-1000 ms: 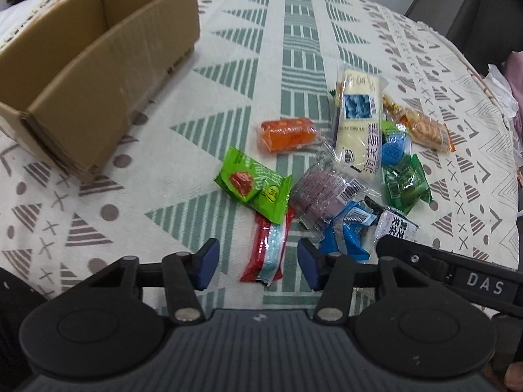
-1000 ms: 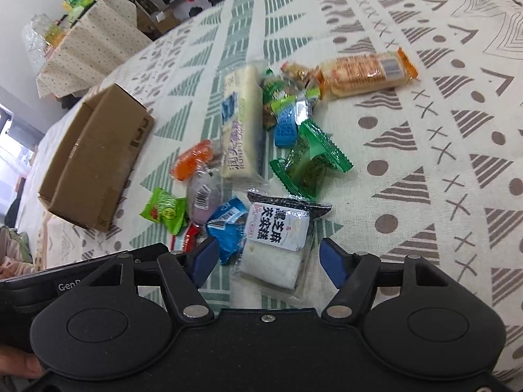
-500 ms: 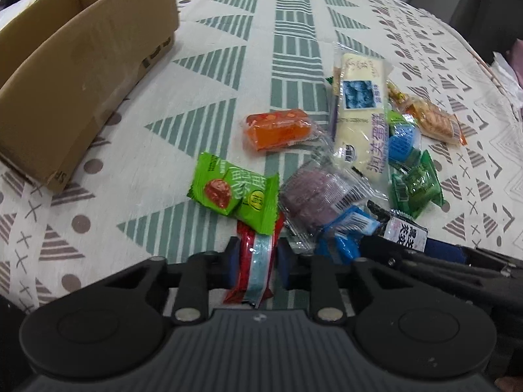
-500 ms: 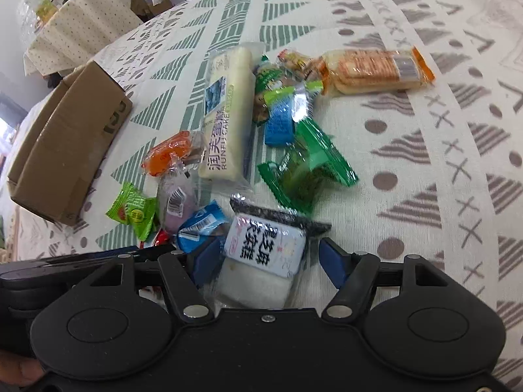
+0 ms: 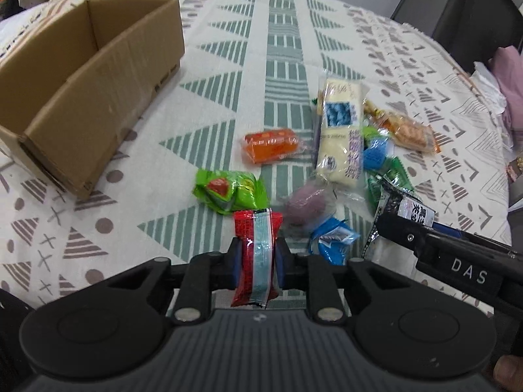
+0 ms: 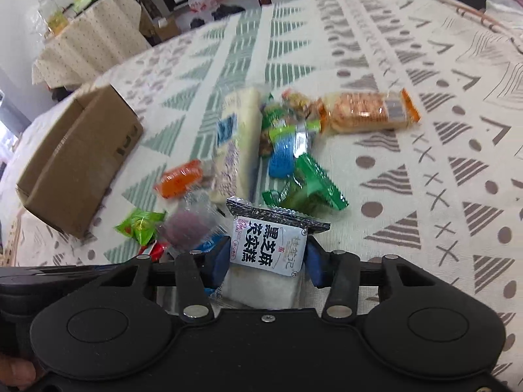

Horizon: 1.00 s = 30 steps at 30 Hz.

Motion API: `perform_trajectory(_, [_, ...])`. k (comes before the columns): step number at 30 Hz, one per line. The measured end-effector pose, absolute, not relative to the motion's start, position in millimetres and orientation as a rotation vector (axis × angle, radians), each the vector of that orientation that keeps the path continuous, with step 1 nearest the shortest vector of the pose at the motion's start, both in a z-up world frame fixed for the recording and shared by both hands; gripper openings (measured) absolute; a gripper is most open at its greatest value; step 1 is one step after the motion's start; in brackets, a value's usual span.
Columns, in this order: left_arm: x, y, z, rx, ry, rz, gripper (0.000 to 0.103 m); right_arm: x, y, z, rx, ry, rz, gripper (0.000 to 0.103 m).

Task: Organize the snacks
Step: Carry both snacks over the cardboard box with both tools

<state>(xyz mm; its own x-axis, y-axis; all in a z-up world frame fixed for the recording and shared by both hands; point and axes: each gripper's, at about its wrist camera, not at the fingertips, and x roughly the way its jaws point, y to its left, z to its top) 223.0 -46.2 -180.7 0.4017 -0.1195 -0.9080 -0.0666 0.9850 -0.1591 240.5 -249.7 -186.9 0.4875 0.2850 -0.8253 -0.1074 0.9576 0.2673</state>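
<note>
Looking past my left gripper (image 5: 256,263), I see the cardboard box (image 5: 88,104) far off to the upper left on the patterned tablecloth (image 5: 284,49), its open top unblocked. The green packet (image 5: 230,191) lies just ahead of the fingertips, the orange packet (image 5: 271,143) beyond it, and the purple snack (image 5: 305,207) and blue packet (image 5: 333,238) to the right. The red packet (image 5: 256,254) sits clamped between the left pads, standing up through them. My right gripper (image 6: 266,261) is closing on the black sesame cake packet (image 6: 269,248); both blue pads touch its sides. The green wrapper (image 6: 309,189) and cracker pack (image 6: 366,112) lie ahead of it.
</note>
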Motion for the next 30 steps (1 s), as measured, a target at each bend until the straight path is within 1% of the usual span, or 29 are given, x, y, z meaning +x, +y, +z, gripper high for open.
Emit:
perform_trajectory(12, [209, -35, -134, -0.161, 1.077, -0.037, 0.02, 221, -249, -156, 0.198, 0.901, 0.253, 0.046])
perform_trajectory(18, [205, -20, -110, -0.199, 1.041, -0.027, 0.02, 213, -245, -135, 0.193, 0.842, 0.268, 0.046])
perform_trajectory(30, [201, 13, -68, -0.269, 0.977, -0.014, 0.02, 199, -230, -99, 0.18, 0.821, 0.235, 0.045])
